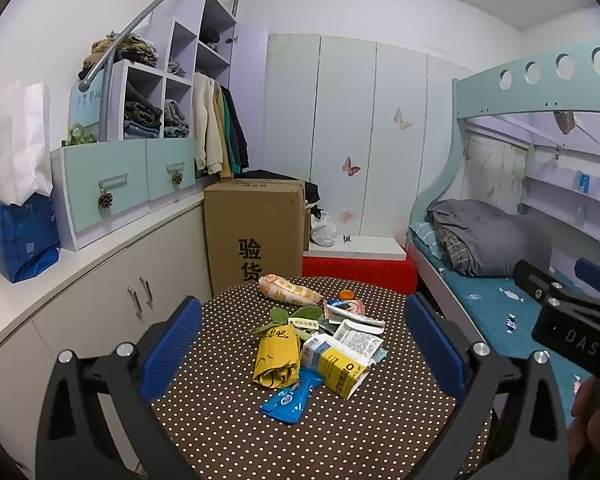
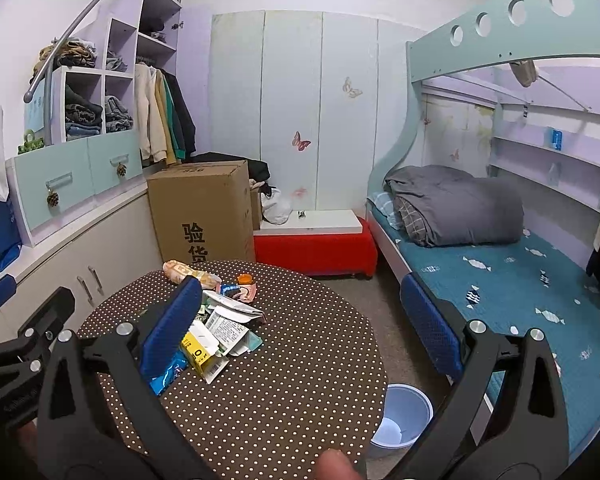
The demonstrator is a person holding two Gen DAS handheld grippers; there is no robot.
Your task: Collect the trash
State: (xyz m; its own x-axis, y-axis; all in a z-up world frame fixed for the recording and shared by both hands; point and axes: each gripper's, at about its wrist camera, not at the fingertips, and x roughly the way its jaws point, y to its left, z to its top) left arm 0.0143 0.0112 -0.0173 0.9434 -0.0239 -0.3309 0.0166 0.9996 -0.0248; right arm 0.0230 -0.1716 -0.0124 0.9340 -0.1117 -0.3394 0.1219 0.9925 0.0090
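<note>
Left wrist view: left gripper and right gripper both spread wide, empty. Crinkly blue plastic wrapper on brown polka-dot round table looks light and slippery; pinch an edge.

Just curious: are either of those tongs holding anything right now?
No. The left tongs and right tongs are both open and empty; the trash pile lies untouched on the table.

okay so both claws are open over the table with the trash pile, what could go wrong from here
1. The blue wrapper lies flat on the tablecloth, so a claw may pinch cloth and drag it.
2. The pile overlaps; lifting the yellow carton could scatter the receipts.
3. The bin sits half under the table edge, so a drop may miss.
</note>
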